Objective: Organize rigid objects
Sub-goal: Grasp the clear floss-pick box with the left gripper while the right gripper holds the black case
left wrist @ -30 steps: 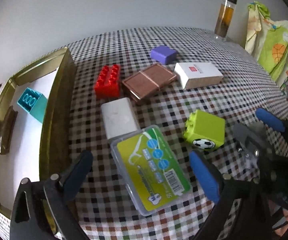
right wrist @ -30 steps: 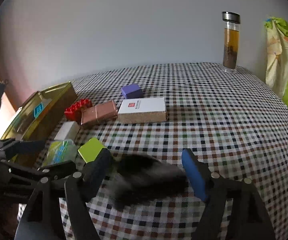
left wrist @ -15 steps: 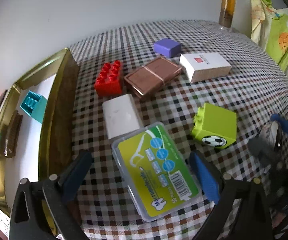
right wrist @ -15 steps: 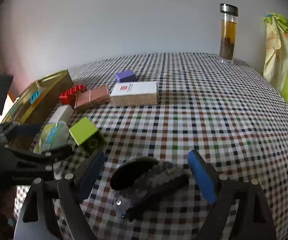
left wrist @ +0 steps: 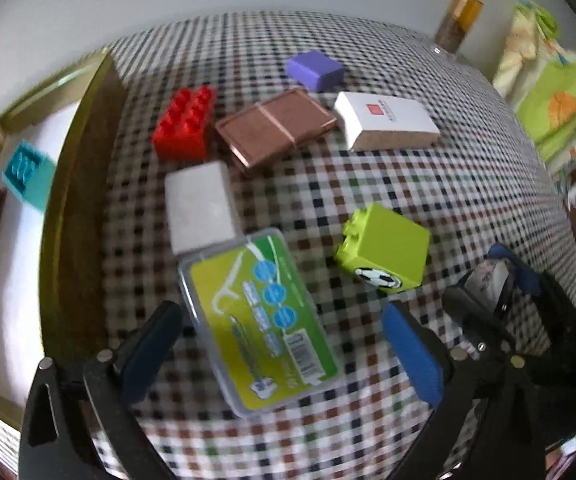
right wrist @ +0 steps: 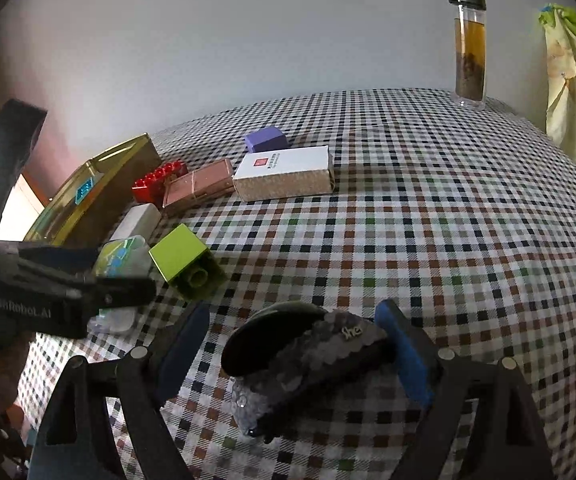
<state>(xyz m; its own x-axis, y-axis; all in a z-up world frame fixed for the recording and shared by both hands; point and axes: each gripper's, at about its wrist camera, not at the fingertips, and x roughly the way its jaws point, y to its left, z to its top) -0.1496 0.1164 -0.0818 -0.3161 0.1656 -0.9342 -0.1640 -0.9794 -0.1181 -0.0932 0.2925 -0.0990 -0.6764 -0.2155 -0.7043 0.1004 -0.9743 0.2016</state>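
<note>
"GenRobot.AI" — left hand-held gripper point(right wrist: 128, 276); "she" — hair clip point(right wrist: 308, 356).

A glossy clear plastic case point(left wrist: 258, 320) lies on checked cloth point(left wrist: 428, 184); the gold tray point(left wrist: 76, 184) looks metallic.

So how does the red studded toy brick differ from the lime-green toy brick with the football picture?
The red studded toy brick sits upright, studs up; the lime-green toy brick lies tipped, studs sideways. Red lies close to the gold tray; green lies nearer the right gripper. Red is plain; green carries a football picture. Both rest on the checked cloth.
</note>
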